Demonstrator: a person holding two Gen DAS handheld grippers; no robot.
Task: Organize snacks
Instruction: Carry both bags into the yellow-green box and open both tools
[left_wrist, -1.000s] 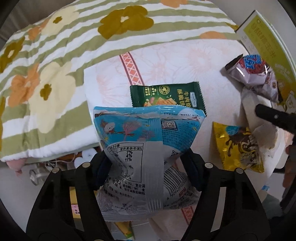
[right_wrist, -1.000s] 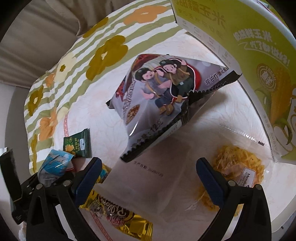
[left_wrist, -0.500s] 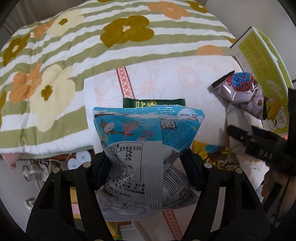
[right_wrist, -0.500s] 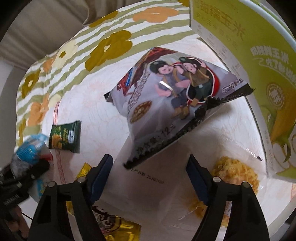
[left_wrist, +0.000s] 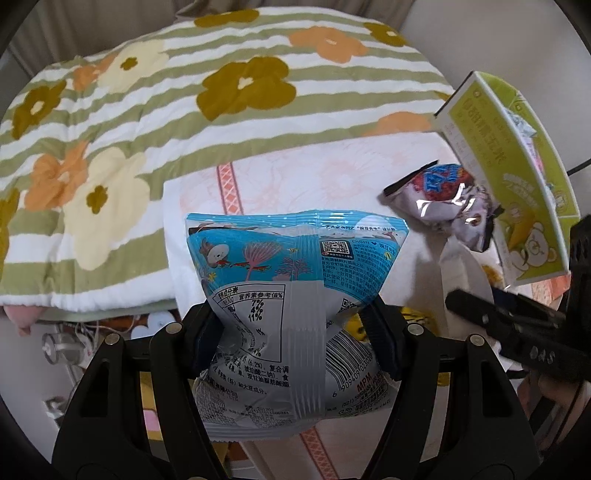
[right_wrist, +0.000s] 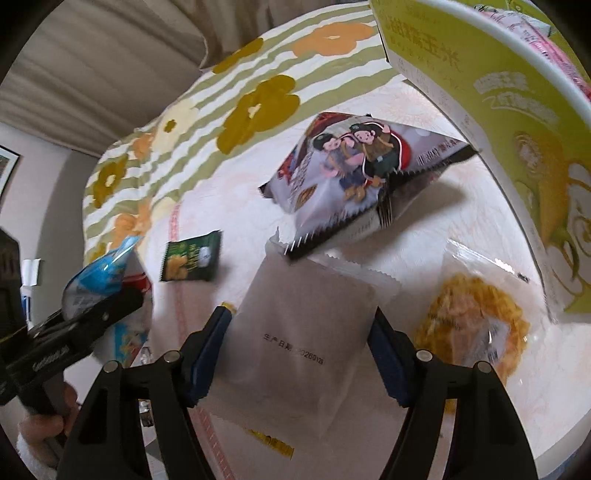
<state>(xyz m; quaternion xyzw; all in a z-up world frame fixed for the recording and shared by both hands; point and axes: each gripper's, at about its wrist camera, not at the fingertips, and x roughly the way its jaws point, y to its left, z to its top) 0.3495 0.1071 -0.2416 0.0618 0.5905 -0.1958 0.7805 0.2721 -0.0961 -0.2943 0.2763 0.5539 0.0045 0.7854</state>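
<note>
My left gripper (left_wrist: 293, 325) is shut on a blue snack bag (left_wrist: 295, 266), held upright above the pale bed sheet (left_wrist: 332, 177). In the right wrist view my right gripper (right_wrist: 299, 321) is closing its jaws on a flat white packet (right_wrist: 303, 332) with a printed date, and both blue pads touch its side edges. The packet sits slightly off the sheet, tilted. A grey-purple cartoon snack bag (right_wrist: 351, 173) lies just beyond it, its saw-tooth edge overlapping the packet's far end. The blue bag (right_wrist: 99, 273) also shows at the left of that view.
A tall green corn-print box (right_wrist: 498, 92) stands at the right with packets inside. A clear-wrapped noodle cake (right_wrist: 472, 321) lies beside the white packet. A small green snack packet (right_wrist: 192, 258) lies on the sheet, a yellow wrapper (right_wrist: 269, 443) under the white packet. A flowered striped blanket (left_wrist: 184, 110) covers the far side.
The right jaws have narrowed from wide open onto the white packet. The left gripper has risen with the blue bag, which now hides the green packet in its view.
</note>
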